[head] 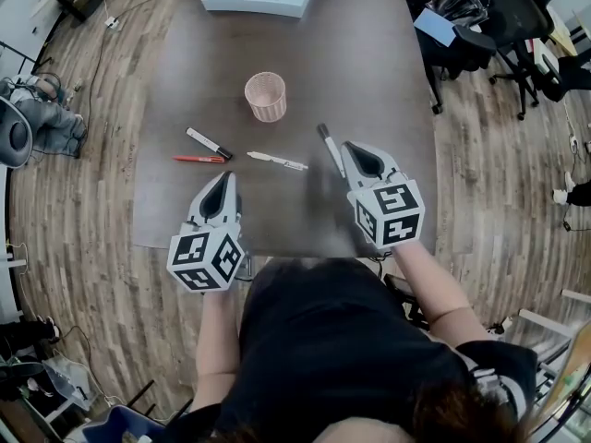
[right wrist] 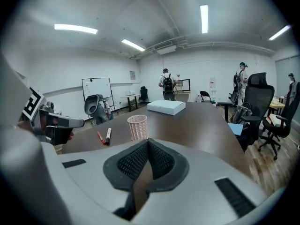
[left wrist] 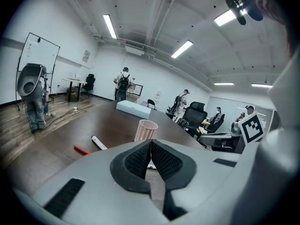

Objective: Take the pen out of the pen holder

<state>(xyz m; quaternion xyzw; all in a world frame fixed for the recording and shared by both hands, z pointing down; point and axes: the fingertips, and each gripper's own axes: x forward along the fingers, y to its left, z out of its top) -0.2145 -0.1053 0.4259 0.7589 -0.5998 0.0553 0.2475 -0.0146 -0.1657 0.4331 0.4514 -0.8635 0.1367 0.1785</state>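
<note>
Marker [head: 326, 140] beside right gripper [head: 349, 147] looked light, stiff, slick, best pinched mid-barrel; that gripper and left gripper [head: 227, 176] were closed, empty.

Dark brown table [head: 369, 81] on wood plank floor [head: 92, 201], black office chairs [head: 503, 12], whiteboard [right wrist: 96, 89], ceiling strip lights [right wrist: 204, 18].

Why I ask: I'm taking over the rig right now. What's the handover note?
Left gripper: shut, empty, above the table.
Right gripper: shut, empty.
Pen holder: upright mid-table, looks empty.
Black-capped marker lies on the table beside the right gripper's tip; white pen, red pen and second marker lie further left.
Done: pens out. Left: likely nothing.
</note>
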